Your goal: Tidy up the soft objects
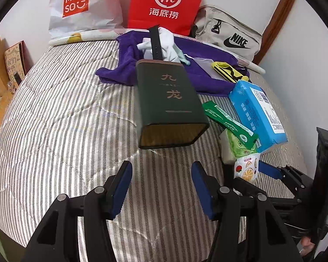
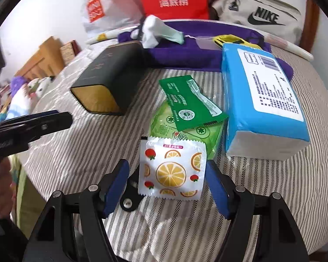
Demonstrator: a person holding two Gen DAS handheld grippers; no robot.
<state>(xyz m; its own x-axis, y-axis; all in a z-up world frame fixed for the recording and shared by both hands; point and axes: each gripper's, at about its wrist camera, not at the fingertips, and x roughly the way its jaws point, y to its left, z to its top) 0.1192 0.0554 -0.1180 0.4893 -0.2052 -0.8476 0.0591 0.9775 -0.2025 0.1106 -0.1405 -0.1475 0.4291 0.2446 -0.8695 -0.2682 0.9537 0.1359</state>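
Right gripper (image 2: 167,185) open astride fruit-print packet (image 2: 172,172), just before green sachet (image 2: 191,107); light, crinkly, slippery — pinch side edges. Left gripper (image 1: 161,187) open, empty.

Both cameras ride the handheld grippers and look steeply down onto the striped bed (image 1: 65,113), facing the red paper bag (image 1: 166,2) at the wall. The left view hangs close before the dark green box (image 1: 170,104). The right view sits right of that box (image 2: 111,76), nearer the bedding. Both share box, bag and blue tissue pack (image 2: 262,91).
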